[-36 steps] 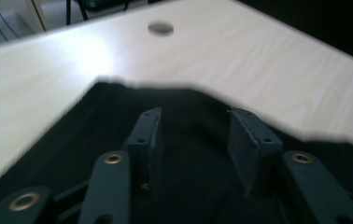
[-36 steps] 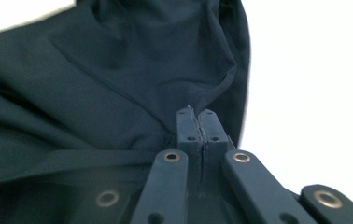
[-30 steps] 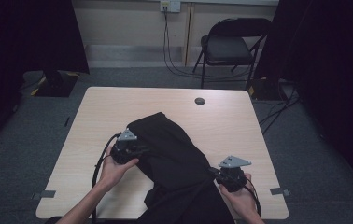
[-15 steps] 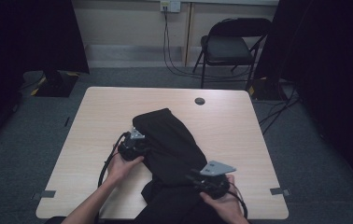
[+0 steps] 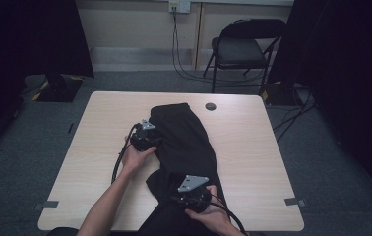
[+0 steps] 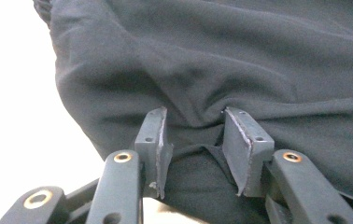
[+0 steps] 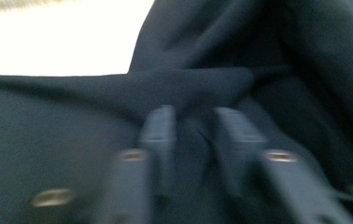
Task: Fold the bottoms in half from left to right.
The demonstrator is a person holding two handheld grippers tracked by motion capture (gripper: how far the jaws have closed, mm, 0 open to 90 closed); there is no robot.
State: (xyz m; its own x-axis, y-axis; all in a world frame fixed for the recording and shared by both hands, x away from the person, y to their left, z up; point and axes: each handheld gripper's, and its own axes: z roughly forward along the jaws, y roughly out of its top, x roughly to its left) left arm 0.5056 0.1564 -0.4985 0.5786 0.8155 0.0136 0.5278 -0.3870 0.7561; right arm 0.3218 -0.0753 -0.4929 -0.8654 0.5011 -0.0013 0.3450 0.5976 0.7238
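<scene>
A black garment lies lengthwise down the middle of a light wooden table, its lower end hanging over the near edge. My left gripper is at the garment's left edge. In the left gripper view its jaws stand apart and have just been opening, with a loose pucker of black cloth between the pads. My right gripper is over the garment's lower part near the front edge. The blurred right gripper view has its jaws apart and just closing, with a cloth fold in the gap.
A round cable hole sits in the table beyond the garment. A black folding chair stands behind the table by the wall, with cables hanging there. Tape marks are at the front corners. Bare tabletop lies on both sides of the garment.
The right gripper has swung left across the garment's lower part, and the cloth there now lies narrower. The left gripper has moved up and right along the garment's left edge.
</scene>
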